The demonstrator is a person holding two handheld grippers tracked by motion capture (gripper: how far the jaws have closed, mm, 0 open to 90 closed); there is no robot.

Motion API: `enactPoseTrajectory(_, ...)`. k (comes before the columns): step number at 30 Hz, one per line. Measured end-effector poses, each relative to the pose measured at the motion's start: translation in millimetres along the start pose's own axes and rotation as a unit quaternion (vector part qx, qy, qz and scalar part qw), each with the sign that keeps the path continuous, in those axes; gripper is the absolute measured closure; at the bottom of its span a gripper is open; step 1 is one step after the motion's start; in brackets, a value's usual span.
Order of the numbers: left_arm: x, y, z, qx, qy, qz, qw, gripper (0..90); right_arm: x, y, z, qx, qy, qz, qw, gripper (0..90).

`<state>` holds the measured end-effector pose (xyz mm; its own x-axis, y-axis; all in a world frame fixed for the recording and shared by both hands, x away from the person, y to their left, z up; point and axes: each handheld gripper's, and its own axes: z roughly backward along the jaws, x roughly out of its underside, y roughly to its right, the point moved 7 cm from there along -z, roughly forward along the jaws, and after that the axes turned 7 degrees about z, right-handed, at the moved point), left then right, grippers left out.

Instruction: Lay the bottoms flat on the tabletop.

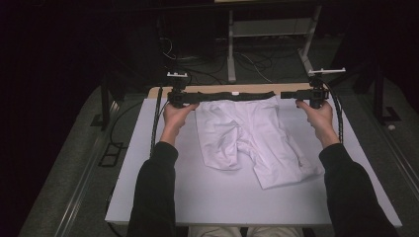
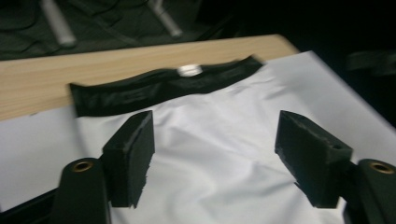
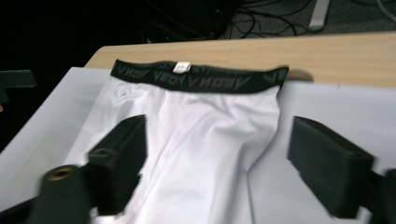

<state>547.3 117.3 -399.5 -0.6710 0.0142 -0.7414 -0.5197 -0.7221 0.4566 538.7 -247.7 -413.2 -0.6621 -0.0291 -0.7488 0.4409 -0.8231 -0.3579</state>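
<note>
Both claws, left claw and right claw, stand apart, holding nothing, over white shorts flat on the table.

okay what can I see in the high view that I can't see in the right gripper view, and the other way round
High view alone: the person's two forearms, both hands, the left gripper and right gripper at the waistband ends, and the shorts' crumpled legs.

Right gripper view alone: that gripper's own black jaws standing apart with nothing between them, lettering on the waistband, and the white tag close up.

Both: the white shorts lying flat on the white table cover, waistband toward the wooden far edge.
</note>
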Motion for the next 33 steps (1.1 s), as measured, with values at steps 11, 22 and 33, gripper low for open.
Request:
enactPoseTrajectory(11, 22.8, 14.1, 10.6, 0.017, 0.009, -0.014, 0.9997, 14.2, 28.5, -6.0, 24.9, -0.027, 0.020, -0.008, 0.9994, 13.7)
enactPoseTrajectory(22, 48.0, 34.0, 25.8, 0.043, 0.036, -0.032, 0.9979, 0.0, 48.6, -10.4, 54.6, -0.028, 0.039, -0.007, 0.9988, 0.0)
enactPoseTrajectory(33, 64.7, 54.8, 34.2, 0.053, 0.034, -0.064, 0.9960, 0.0, 75.2, -21.4, 68.2, -0.023, 0.022, 0.018, 0.9993, 0.0)
